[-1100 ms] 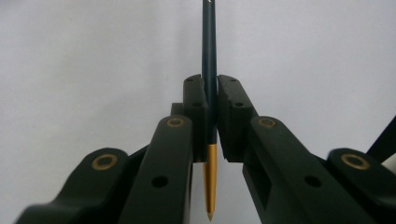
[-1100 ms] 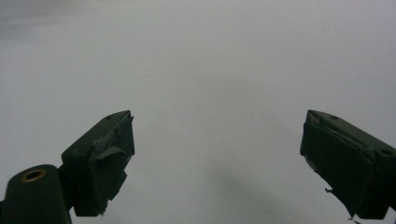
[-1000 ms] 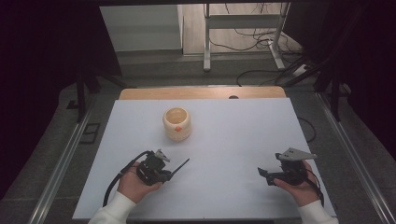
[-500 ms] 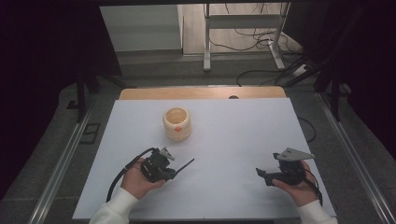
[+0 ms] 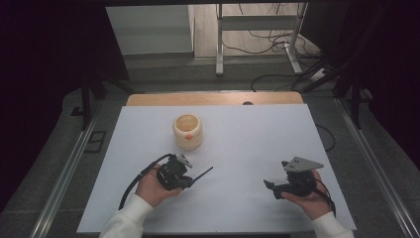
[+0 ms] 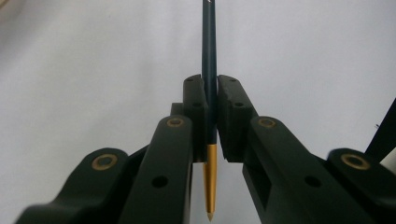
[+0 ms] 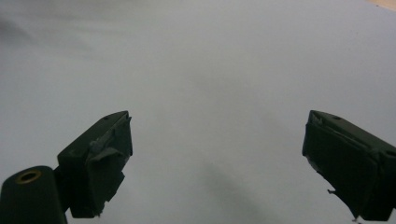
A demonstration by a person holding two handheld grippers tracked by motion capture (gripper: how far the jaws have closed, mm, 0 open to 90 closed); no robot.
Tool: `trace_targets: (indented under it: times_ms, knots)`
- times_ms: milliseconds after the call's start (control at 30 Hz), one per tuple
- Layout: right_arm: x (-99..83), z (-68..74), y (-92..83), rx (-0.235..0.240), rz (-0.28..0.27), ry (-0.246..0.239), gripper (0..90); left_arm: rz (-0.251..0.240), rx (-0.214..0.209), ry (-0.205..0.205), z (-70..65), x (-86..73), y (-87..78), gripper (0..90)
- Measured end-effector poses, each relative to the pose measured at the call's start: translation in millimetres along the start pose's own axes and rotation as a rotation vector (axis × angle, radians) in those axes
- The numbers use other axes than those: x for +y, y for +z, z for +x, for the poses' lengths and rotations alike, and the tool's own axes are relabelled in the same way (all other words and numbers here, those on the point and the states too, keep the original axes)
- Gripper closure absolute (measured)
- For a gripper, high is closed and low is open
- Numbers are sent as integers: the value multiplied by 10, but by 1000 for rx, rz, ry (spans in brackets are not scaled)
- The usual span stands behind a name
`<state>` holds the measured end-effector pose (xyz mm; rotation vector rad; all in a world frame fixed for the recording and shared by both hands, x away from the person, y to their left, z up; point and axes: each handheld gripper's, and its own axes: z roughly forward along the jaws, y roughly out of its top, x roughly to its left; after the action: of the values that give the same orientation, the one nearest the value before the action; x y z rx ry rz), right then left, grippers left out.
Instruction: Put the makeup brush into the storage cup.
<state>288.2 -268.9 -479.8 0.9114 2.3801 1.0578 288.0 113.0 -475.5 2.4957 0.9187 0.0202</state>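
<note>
Currently a dark pen (image 6: 208,70) with a gold tip is clamped between the closed jaws of the left gripper (image 5: 190,179), low over the white table (image 5: 247,134), near a cream cup (image 5: 187,131). Well apart, the right gripper (image 5: 270,186) is held wide open, with nothing gripped.

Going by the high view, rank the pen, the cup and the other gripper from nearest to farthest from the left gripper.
1. The pen: clamped in the left gripper, sticking out toward the table's middle.
2. The cup: upright on the white table, just beyond the left gripper.
3. The right gripper: far across the near edge, jaws open and nothing between them.
</note>
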Motion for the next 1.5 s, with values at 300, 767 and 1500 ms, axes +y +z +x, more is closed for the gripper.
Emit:
trace_targets:
  times_ms: [300, 767, 1500]
  knots:
    - [52, 73, 34, 53, 9, -50, 52, -6, -1, 23, -45, 109, 23, 834]
    - [235, 246, 164, 90, 40, -137, 32, 10, -11, 70, -102, 257, 81, 834]
    - [370, 402, 331, 98, 66, -241, 50, 8, -28, 88, -140, 303, 103, 834]
